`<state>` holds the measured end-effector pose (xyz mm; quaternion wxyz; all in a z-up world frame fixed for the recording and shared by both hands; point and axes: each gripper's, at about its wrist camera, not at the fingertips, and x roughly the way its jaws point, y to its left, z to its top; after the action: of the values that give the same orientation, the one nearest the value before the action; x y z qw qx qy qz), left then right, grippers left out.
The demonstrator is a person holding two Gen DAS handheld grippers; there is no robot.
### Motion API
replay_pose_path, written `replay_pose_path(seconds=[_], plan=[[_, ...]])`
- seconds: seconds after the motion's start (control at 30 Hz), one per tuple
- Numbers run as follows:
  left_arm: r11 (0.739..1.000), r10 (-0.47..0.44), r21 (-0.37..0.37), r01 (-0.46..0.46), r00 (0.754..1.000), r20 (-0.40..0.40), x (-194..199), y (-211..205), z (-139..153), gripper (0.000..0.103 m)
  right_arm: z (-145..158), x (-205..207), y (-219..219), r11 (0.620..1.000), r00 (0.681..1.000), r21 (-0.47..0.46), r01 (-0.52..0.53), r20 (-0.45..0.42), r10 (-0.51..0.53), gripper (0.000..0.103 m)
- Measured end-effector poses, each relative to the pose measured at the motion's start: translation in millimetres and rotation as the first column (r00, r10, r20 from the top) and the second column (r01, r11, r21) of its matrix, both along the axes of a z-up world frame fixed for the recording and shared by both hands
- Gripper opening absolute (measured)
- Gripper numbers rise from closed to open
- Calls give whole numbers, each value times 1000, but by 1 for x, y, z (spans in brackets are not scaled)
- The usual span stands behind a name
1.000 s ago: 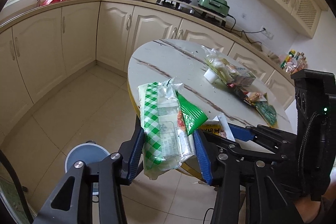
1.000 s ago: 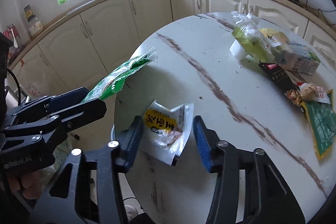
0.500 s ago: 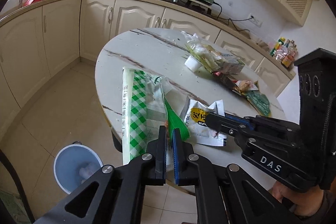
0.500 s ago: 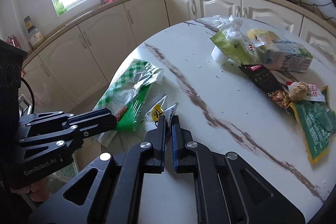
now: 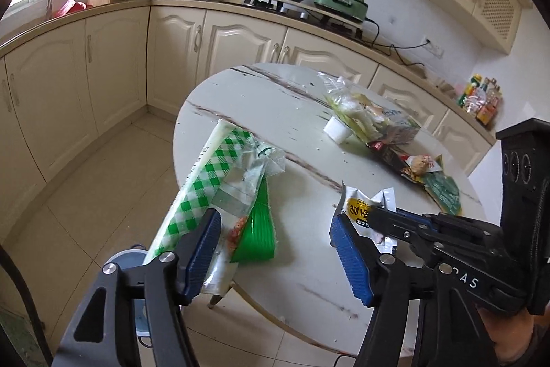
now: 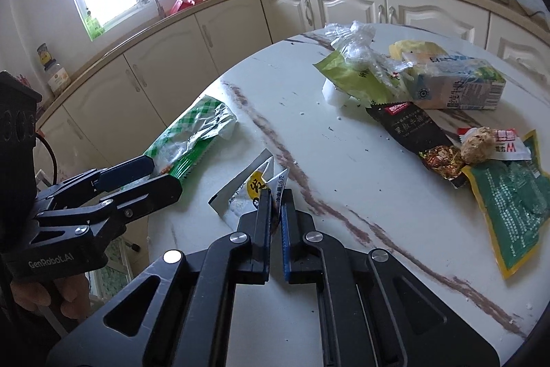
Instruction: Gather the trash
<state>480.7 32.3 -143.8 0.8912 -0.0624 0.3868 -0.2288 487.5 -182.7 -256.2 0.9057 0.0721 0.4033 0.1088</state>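
A green-checked wrapper [image 5: 220,174] with a plain green wrapper [image 5: 257,229] under it lies at the near edge of the round marble table [image 5: 275,112], overhanging the rim. My left gripper [image 5: 275,219] is opening around them. The wrappers lean against its left pad [image 5: 202,246], while the right pad stands well clear. In the right wrist view the checked wrapper [image 6: 192,133] sticks out of the left gripper [image 6: 161,176]. My right gripper [image 6: 275,195] is shut on a white and yellow sachet [image 6: 254,188], seen again as sachet [image 5: 361,205] just above the tabletop.
More trash lies across the table's far side: a clear bag with green packets [image 6: 357,64], a milk carton [image 6: 457,85], a white cup [image 6: 331,93], a dark wrapper [image 6: 412,126] and a green packet [image 6: 512,195]. A blue bin [image 5: 120,260] stands on the floor below the left gripper. Cabinets ring the room.
The left gripper, clamped shut on the green wrappers half a second ago, has spread its jaws and the wrappers now rest on the table edge. The right gripper closed on the sachet and stays shut.
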Motion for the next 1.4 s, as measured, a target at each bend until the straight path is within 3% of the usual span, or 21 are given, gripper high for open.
replay_pose_path(seconds=[0.17,0.27,0.37,0.4,0.47,0.53,0.67,0.8,1.0,1.4], plan=[[998,-47,40,47,999,9,12,-23,0,61,5,-1,-10,1000,1000,6,16,13,-16,6],[994,-108,-25,108,994,-15,17,-30,2,61,7,-3,-19,999,999,-4,40,17,-40,6],[998,-43,-39,45,998,51,15,-18,12,62,8,-3,-27,998,998,3,55,15,-55,6],[999,-17,-32,19,998,66,16,-13,16,64,8,-2,-28,999,998,6,53,16,-53,6],[1000,9,-29,-7,997,81,18,-3,20,80,7,-1,-29,999,999,9,49,15,-49,6],[1000,13,20,-14,997,78,25,-2,17,85,7,0,-28,999,999,22,44,17,-44,6],[993,-18,113,16,1000,19,43,-11,-1,84,7,5,-24,999,999,31,29,19,-29,7],[981,-40,188,40,999,-5,54,-30,-13,75,7,9,-20,999,1000,31,16,19,-17,7],[965,-62,258,50,997,35,58,-47,-17,65,8,14,-18,999,1000,34,12,21,-13,7],[994,-58,96,55,998,25,42,-18,-13,62,16,14,-2,1000,999,25,-1,38,0,7]])
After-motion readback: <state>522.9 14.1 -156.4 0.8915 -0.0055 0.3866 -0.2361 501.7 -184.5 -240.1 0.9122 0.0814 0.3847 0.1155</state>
